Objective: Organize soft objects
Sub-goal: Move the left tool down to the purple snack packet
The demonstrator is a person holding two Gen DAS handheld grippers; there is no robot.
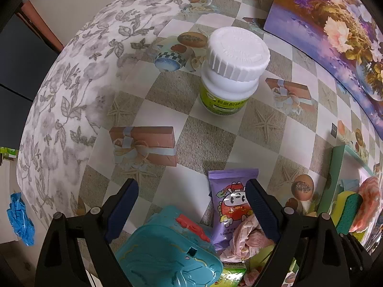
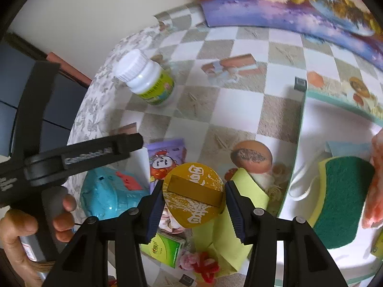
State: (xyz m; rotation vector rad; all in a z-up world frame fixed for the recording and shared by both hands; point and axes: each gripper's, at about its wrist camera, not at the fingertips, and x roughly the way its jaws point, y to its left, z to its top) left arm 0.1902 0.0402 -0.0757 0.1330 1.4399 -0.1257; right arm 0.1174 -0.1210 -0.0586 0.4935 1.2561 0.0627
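My left gripper (image 1: 191, 196) is open and empty above the table; a teal plastic toy (image 1: 165, 253), a purple wipes packet (image 1: 229, 205) and a crumpled pink cloth (image 1: 246, 239) lie between and below its fingers. My right gripper (image 2: 194, 196) is closed on a round gold-lidded can (image 2: 194, 195) wrapped in yellow-green paper (image 2: 225, 236). A green-and-yellow sponge (image 2: 340, 201) and an orange-pink fluffy cloth (image 2: 375, 181) lie in the white tray (image 2: 299, 129) to the right. The tray also shows in the left view (image 1: 337, 162).
A white-capped bottle (image 1: 229, 71) stands on the checked tablecloth (image 1: 215, 138). A flower painting (image 1: 335, 24) leans at the back. A green tissue pack (image 2: 165, 246) and a red-pink fuzzy item (image 2: 203, 265) lie near the front. A blue glove (image 1: 19, 217) lies off the table's left.
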